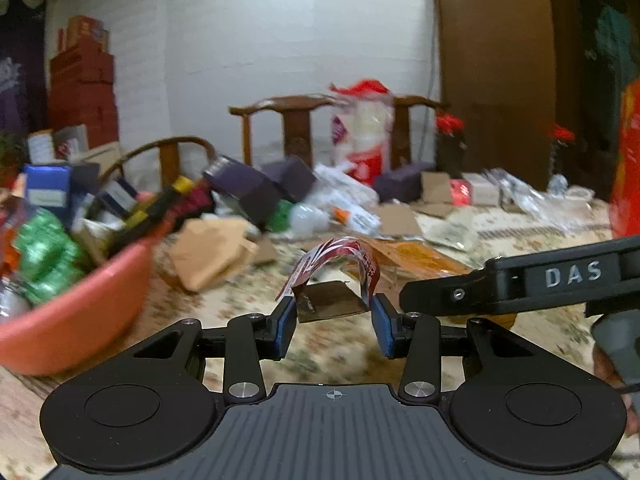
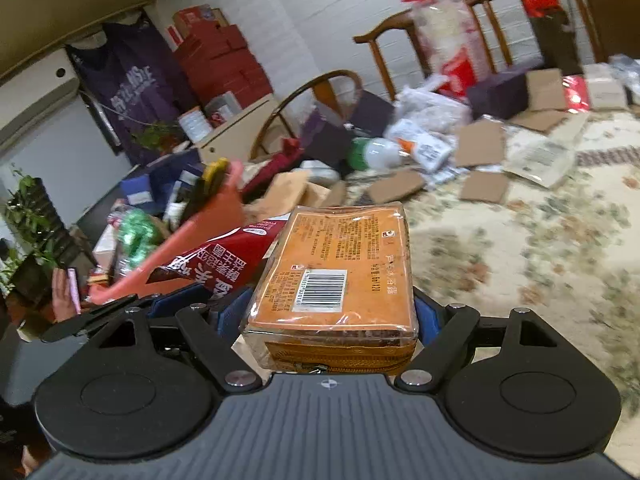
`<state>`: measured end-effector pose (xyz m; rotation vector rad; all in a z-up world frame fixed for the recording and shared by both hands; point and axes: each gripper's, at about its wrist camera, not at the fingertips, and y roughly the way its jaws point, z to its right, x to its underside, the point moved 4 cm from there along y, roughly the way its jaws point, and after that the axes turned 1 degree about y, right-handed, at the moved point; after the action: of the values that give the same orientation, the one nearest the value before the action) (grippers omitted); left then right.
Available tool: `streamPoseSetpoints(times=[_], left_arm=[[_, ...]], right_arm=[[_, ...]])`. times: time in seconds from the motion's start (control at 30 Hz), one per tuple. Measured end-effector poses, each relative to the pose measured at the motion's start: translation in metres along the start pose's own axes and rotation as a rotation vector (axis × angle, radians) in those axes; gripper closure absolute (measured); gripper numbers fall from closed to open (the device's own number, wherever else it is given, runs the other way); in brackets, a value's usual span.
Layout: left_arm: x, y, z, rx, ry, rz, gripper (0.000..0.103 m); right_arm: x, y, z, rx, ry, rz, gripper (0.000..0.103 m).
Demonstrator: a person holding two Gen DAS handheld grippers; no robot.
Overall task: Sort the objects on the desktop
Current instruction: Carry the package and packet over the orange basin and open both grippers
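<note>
Fingers (image 1: 285,330) of the left gripper (image 1: 334,330), blue-padded, stand apart with tabletop showing between them; a red-and-white wrapper (image 1: 336,264) arches just ahead of the tips, its ends close to both pads, contact uncertain. Pink basin (image 1: 76,300) at left, heaped with boxes and green packets. Black arm marked DAS crosses from the right.

Right wrist view: right gripper (image 2: 334,314) is clamped on an orange shrink-wrapped pack (image 2: 340,268), barcode up, held above the floral tablecloth (image 2: 520,248). Same basin (image 2: 188,252) lies left of it, a dark red snack bag (image 2: 224,260) leaning between.

Risk, my judgement: slick film could let the pack slide out if swung; the basin is already heaped, so a drop there may spill over the rim.

Count: one basin, one orange pack, one wrapper, three chairs, several cardboard scraps.
</note>
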<state>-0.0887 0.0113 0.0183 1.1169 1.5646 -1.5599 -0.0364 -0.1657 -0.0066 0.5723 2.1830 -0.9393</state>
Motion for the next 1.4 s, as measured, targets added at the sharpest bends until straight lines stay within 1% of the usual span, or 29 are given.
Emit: streamPoseSetpoints(times=[0.1, 0.2, 0.33, 0.43, 0.53, 0.57, 0.63, 0.73, 0.83, 0.93, 0.97, 1.07, 1.2, 1.27, 1.4], left_arm=[[-0.011, -0.010, -0.021, -0.031, -0.007, 0.031, 0.061], [-0.030, -0.024, -0.048, -0.077, -0.003, 0.082, 0.061], [-0.060, -0.043, -0.096, -0.163, 0.002, 0.148, 0.060], [-0.084, -0.052, -0.136, -0.223, -0.001, 0.173, 0.059], [-0.106, -0.054, -0.176, -0.274, 0.000, 0.177, 0.057], [-0.112, -0.053, -0.188, -0.288, 0.002, 0.175, 0.053], [-0.122, -0.048, -0.212, -0.322, 0.000, 0.172, 0.054], [-0.127, -0.035, -0.248, -0.340, -0.028, 0.144, 0.055], [-0.121, -0.017, -0.278, -0.340, -0.096, 0.104, 0.055], [-0.105, -0.006, -0.304, -0.317, -0.174, 0.077, 0.048], [-0.101, -0.003, -0.310, -0.309, -0.199, 0.071, 0.044], [-0.092, -0.003, -0.326, -0.318, -0.231, 0.072, 0.038], [-0.086, -0.011, -0.334, -0.313, -0.250, 0.081, 0.035], [-0.084, -0.015, -0.333, -0.310, -0.253, 0.091, 0.035], [-0.084, -0.025, -0.329, -0.301, -0.255, 0.107, 0.033]], right_arm=[[-0.014, 0.004, -0.025, -0.025, -0.032, 0.016, 0.019], [-0.030, 0.016, -0.053, -0.055, -0.058, 0.021, 0.019], [-0.057, 0.041, -0.103, -0.110, -0.092, 0.025, 0.019], [-0.080, 0.065, -0.144, -0.150, -0.121, 0.030, 0.019], [-0.100, 0.094, -0.185, -0.178, -0.158, 0.040, 0.019], [-0.106, 0.103, -0.197, -0.181, -0.172, 0.046, 0.019], [-0.118, 0.124, -0.218, -0.191, -0.185, 0.038, 0.019], [-0.129, 0.156, -0.241, -0.191, -0.202, 0.023, 0.019], [-0.131, 0.184, -0.250, -0.164, -0.211, 0.006, 0.019], [-0.128, 0.203, -0.248, -0.147, -0.214, -0.020, 0.018], [-0.127, 0.207, -0.247, -0.145, -0.217, -0.024, 0.018], [-0.123, 0.211, -0.239, -0.152, -0.225, -0.033, 0.018], [-0.124, 0.210, -0.230, -0.166, -0.214, -0.045, 0.017], [-0.125, 0.207, -0.230, -0.176, -0.225, -0.036, 0.016], [-0.129, 0.193, -0.230, -0.222, -0.223, -0.019, 0.012]])
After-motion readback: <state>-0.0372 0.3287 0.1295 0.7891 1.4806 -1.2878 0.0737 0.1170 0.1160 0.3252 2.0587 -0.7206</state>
